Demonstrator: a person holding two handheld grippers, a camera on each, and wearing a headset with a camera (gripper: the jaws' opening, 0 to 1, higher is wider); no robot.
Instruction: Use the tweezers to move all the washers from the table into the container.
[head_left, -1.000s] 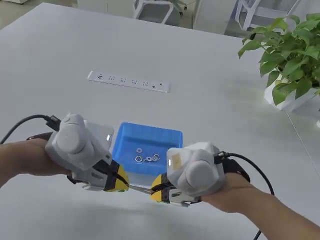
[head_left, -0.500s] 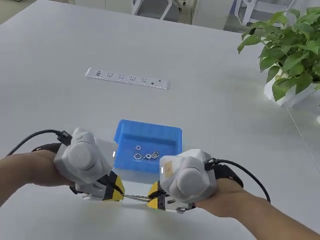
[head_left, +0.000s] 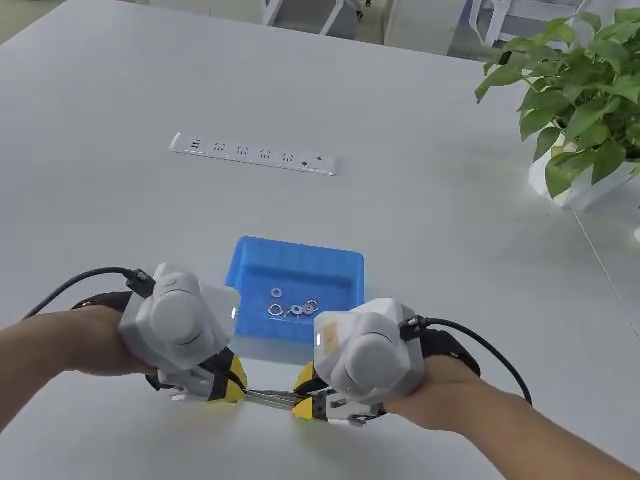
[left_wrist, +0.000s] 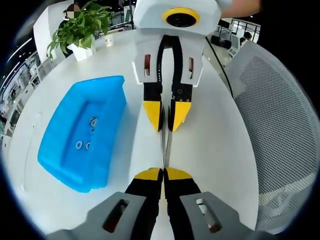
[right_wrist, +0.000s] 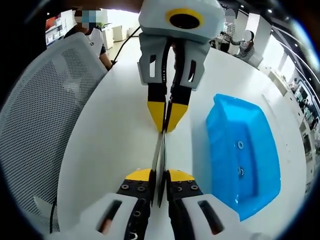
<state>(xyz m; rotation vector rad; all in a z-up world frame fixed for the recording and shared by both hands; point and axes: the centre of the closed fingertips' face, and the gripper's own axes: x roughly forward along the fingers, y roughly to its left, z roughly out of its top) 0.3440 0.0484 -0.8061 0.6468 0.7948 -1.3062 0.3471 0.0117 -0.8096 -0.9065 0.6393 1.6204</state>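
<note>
Washers (head_left: 273, 311), likely light and slick, lie in the bin (head_left: 330, 280) at frame centre. Tweezers (head_left: 270, 397), thin and springy, bridge lower centre: left gripper (left_wrist: 163, 174) pinches one end, right gripper (right_wrist: 159, 176) the other; hold mid-arms.

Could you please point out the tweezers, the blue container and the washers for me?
tweezers (left_wrist: 165, 147), left gripper view, mid-shaft.
blue container (head_left: 300, 248), head view, far rim.
washers (head_left: 293, 310), head view, middle of the cluster.
</note>
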